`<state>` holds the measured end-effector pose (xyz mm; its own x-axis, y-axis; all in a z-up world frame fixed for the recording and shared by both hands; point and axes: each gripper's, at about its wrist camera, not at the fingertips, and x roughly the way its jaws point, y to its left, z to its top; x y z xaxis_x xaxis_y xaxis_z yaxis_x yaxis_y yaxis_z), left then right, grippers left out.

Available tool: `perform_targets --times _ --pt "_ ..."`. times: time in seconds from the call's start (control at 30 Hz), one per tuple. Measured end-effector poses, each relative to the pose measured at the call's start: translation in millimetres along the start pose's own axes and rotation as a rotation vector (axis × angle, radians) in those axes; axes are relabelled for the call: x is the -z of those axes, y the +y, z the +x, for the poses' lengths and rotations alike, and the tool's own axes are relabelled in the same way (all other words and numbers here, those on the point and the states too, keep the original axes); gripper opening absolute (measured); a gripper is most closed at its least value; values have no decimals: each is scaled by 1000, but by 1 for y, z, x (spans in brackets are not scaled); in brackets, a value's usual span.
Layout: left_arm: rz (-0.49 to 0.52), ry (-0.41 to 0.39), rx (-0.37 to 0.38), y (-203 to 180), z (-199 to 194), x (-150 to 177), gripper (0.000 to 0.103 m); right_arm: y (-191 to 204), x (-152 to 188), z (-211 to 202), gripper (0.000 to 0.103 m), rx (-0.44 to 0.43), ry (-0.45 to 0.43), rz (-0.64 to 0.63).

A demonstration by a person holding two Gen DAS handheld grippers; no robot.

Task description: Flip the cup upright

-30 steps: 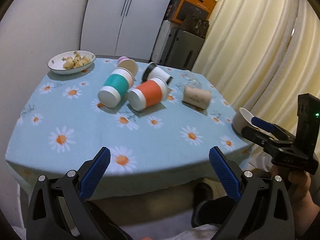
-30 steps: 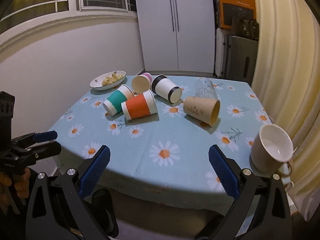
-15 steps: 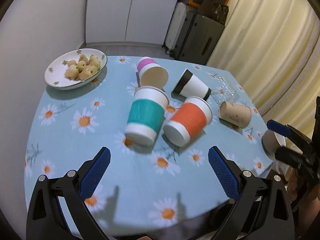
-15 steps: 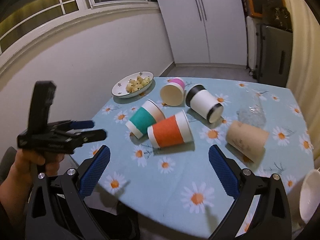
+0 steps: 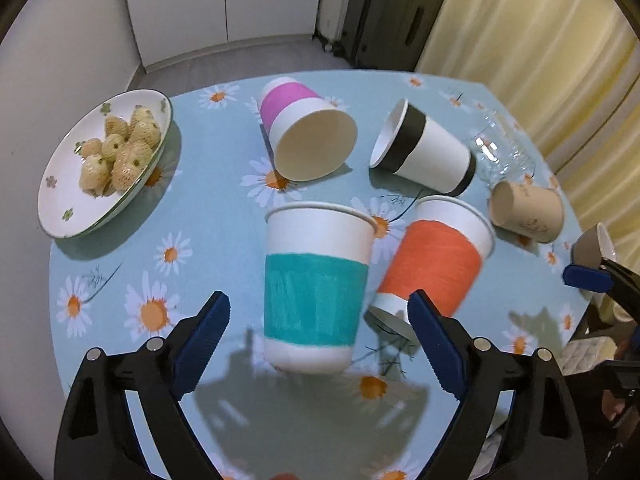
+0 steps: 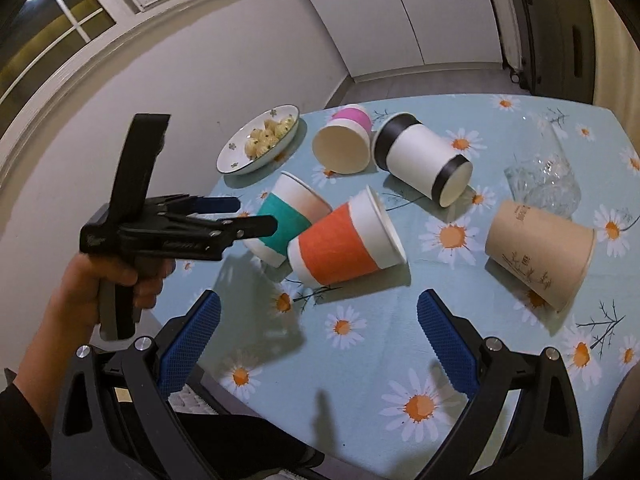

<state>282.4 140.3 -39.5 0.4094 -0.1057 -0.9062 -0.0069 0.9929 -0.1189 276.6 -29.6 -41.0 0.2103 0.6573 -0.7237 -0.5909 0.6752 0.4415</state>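
Left gripper (image 5: 320, 328): fingers wide apart, holding nothing; it hovers above the near part of the table, with the base of the teal cup between the blue pads in its own view. From the right wrist view it sits at the left, its fingertips over the teal cup's base.
Right gripper (image 6: 318, 334): fingers wide apart, holding nothing; it hovers over the near table edge, pointing toward the orange cup.
Teal cup (image 5: 316, 288): on its side, mouth pointing away from the left gripper, base toward it; its rim is just beside the orange cup.
Orange cup (image 5: 434, 264): on its side, just right of the teal cup, base toward the near edge.
Pink cup (image 5: 306, 132): on its side behind the teal cup, open mouth facing the camera.
Black-banded cup (image 5: 426, 152): on its side, right of the pink cup.
Brown cup (image 6: 540, 252): on its side near the right part of the table, well apart from the orange cup.
Glass (image 6: 544, 176): clear, lying behind the brown cup.
Plate (image 5: 60, 208): at the far left, holding pale fruit.
Mug (image 5: 592, 246): at the right table edge, only partly seen.
Table (image 5: 208, 184): covered with a light blue daisy cloth.
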Motion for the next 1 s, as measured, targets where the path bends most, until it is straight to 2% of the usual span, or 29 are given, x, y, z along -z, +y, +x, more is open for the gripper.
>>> perform_targets --times 0.1,0.2,0.5,0.53,0.6,1.0 --pt "24 30 -21 2 9 -10 85 -8 0 0 98 -34 5 56" --pt "26 64 -2 6 15 -16 76 -8 0 1 98 -39 13 54" --pt "-14 144 55 20 30 -23 74 -3 1 1 98 -50 24 39" --pt "-15 147 61 20 31 -22 69 -4 1 1 98 -53 26 40" --pt "-11 156 60 19 34 -22 64 -4 1 2 98 -52 30 42" --pt "-27 149 62 18 28 -25 63 -12 0 0 98 -68 31 78"
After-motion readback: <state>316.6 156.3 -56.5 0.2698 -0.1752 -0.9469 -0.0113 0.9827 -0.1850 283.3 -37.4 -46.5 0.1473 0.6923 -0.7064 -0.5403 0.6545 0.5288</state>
